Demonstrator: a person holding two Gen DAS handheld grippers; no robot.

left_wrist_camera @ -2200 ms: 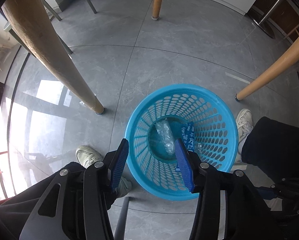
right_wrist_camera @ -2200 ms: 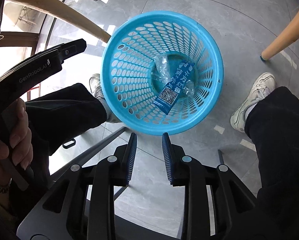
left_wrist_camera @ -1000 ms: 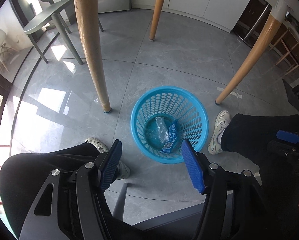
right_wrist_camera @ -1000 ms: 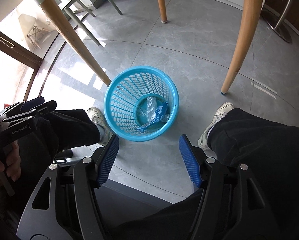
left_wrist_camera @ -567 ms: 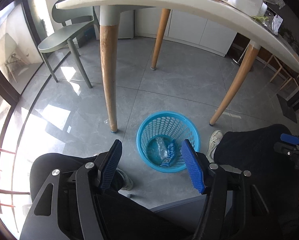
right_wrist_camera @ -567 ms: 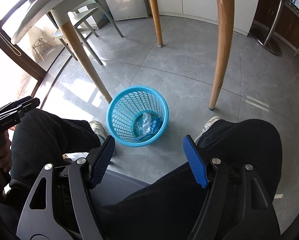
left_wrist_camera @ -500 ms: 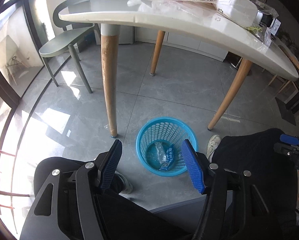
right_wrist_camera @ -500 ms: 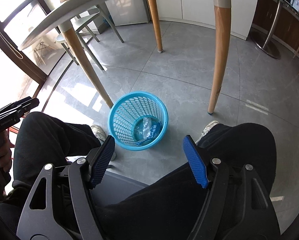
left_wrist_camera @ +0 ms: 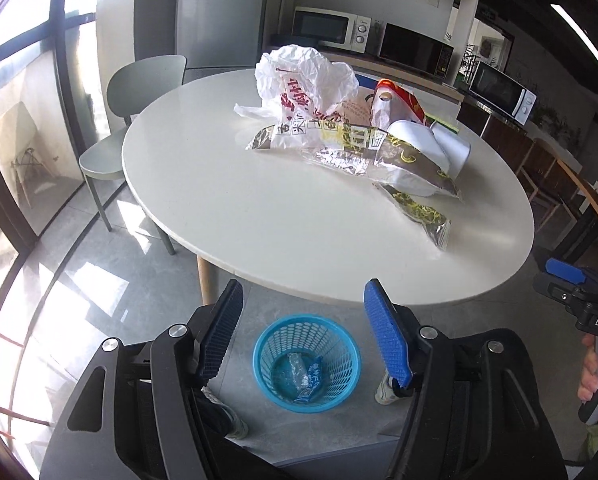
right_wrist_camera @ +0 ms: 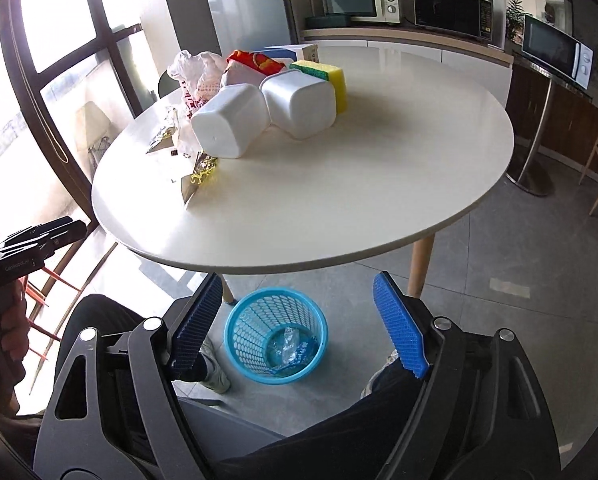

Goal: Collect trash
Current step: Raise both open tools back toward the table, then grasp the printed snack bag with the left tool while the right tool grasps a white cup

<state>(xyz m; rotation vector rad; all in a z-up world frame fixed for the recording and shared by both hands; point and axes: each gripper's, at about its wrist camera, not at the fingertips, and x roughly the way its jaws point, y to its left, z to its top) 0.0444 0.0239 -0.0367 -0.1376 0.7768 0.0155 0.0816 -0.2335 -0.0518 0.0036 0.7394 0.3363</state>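
Item: trash pile (left_wrist_camera: 351, 136) on table (left_wrist_camera: 283, 232), up/ahead of both tongs; nearest wrapper (left_wrist_camera: 417, 210) lies diagonal, closer to right gripper (right_wrist_camera: 299, 324) (empty, jaws opening); left gripper (left_wrist_camera: 303, 332) agape, empty.

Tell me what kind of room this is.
Most likely an office pantry or break room: microwaves line a counter at the back, a fridge stands beside them, and a round table with chairs holds food wrappers.

Left gripper (left_wrist_camera: 303, 328) tilts downward, jaws apart with nothing between them. Right gripper (right_wrist_camera: 297, 326) tilts likewise, its empty jaws opening wider.
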